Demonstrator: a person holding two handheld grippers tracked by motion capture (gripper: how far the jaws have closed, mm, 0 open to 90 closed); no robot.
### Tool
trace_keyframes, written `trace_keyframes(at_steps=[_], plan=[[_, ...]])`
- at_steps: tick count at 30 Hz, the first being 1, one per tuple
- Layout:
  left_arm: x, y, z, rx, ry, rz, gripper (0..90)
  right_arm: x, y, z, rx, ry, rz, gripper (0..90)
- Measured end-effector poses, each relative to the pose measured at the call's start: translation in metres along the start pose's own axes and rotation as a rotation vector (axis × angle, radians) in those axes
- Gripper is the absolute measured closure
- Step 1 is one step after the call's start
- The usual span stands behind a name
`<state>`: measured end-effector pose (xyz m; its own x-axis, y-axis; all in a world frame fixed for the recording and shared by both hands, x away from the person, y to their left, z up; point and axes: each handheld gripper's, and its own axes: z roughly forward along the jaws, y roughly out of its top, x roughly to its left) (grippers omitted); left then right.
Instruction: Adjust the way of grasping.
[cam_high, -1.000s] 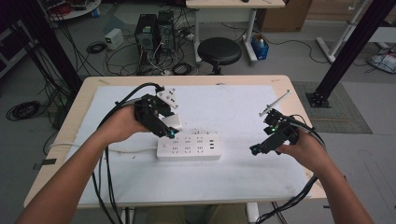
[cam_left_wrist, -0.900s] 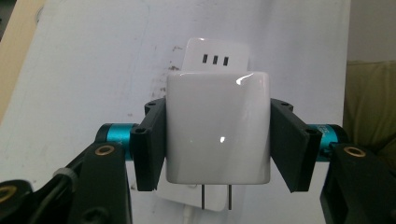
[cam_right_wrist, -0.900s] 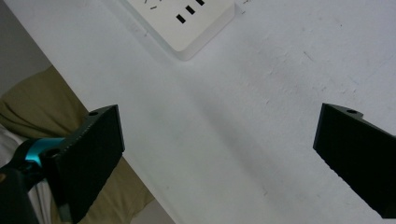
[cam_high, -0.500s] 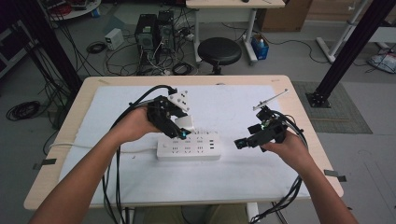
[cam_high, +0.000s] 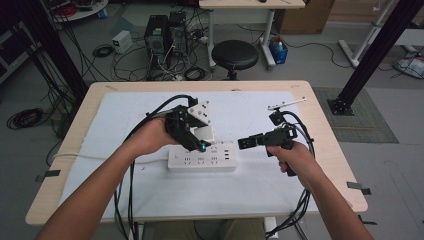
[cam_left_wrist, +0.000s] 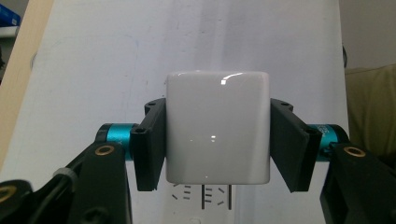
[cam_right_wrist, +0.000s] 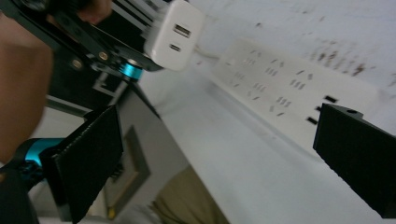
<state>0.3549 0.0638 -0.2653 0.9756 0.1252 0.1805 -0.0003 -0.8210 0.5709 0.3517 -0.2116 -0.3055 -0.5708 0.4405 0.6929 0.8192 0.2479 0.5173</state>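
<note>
**Charger clamped in left jaws, over the strip**

Left gripper (cam_left_wrist: 217, 140): jaws closed on a white charger (cam_left_wrist: 218, 126), one black pad flat on each side, block sitting square btwn them & filling the gap. Its glossy back faces the camera; two metal prongs stick out below, aimed at the slot rows of the power strip (cam_left_wrist: 205, 196) just under it. Whether the prongs touch the strip: can't tell.

In the high view the left gripper (cam_high: 200, 142) hangs over the strip's (cam_high: 202, 158) back edge w/ the charger (cam_high: 204, 133) tilted in its jaws. Right gripper view shows the charger's (cam_right_wrist: 173, 33) port face, two ports.

Right gripper (cam_right_wrist: 224, 158): jaws wide apart, nothing btwn them, strip (cam_right_wrist: 289, 88) running past beyond the tips. From above, the right gripper (cam_high: 245, 143) sits just off the strip's right end, level, pointing at it, not touching.

Strip lies mid-table on a white mat (cam_high: 260, 115), its cord off to the left.
</note>
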Motion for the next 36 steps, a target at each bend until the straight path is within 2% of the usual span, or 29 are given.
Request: trace_keyframes(at_steps=[1, 6, 7, 8, 13, 17, 19, 22, 23, 25, 30, 32, 33, 36], plan=[[0.0, 0.001, 0.001, 0.0, -0.001, 0.007, 42.3, 0.0, 0.0, 0.0, 0.0, 0.0, 0.0, 1.3], [-0.002, 0.009, 0.009, -0.033, -0.01, 0.014, 42.3, -0.001, 0.001, 0.006, -0.033, 0.057, 0.069, 3.3], [-0.003, 0.01, 0.011, -0.038, -0.011, 0.014, 42.3, -0.003, 0.002, 0.009, -0.037, 0.058, 0.091, 4.1], [-0.004, 0.012, 0.013, -0.043, -0.015, 0.017, 42.3, -0.003, 0.002, 0.009, -0.037, 0.058, 0.091, 4.1], [-0.005, 0.021, 0.02, -0.017, -0.017, 0.047, 42.3, -0.01, 0.003, 0.013, -0.051, 0.086, 0.153, 6.2], [-0.006, 0.025, 0.024, -0.008, -0.023, 0.059, 42.3, -0.011, 0.004, 0.017, -0.035, 0.083, 0.165, 6.8], [-0.007, 0.026, 0.026, -0.009, -0.027, 0.059, 42.3, -0.012, 0.005, 0.02, -0.035, 0.096, 0.176, 14.5], [-0.008, 0.028, 0.028, -0.008, -0.029, 0.062, 42.3, -0.013, 0.006, 0.022, -0.038, 0.11, 0.185, 15.0], [-0.008, 0.028, 0.029, -0.009, -0.029, 0.064, 42.3, -0.013, 0.006, 0.026, -0.035, 0.12, 0.184, 22.7], [-0.008, 0.028, 0.029, -0.01, -0.027, 0.064, 42.3, -0.013, 0.006, 0.028, -0.035, 0.121, 0.187, 23.2], [-0.008, 0.029, 0.029, -0.017, -0.026, 0.07, 42.3, -0.017, 0.007, 0.036, -0.026, 0.131, 0.207, 32.3], [-0.009, 0.029, 0.029, -0.023, -0.024, 0.072, 42.3, -0.019, 0.007, 0.038, -0.016, 0.146, 0.235, 35.6], [-0.009, 0.029, 0.029, -0.028, -0.026, 0.074, 42.3, -0.021, 0.007, 0.041, -0.021, 0.166, 0.234, 41.5], [-0.01, 0.029, 0.03, -0.032, -0.026, 0.08, 42.3, -0.022, 0.008, 0.043, -0.033, 0.177, 0.239, 45.4]])
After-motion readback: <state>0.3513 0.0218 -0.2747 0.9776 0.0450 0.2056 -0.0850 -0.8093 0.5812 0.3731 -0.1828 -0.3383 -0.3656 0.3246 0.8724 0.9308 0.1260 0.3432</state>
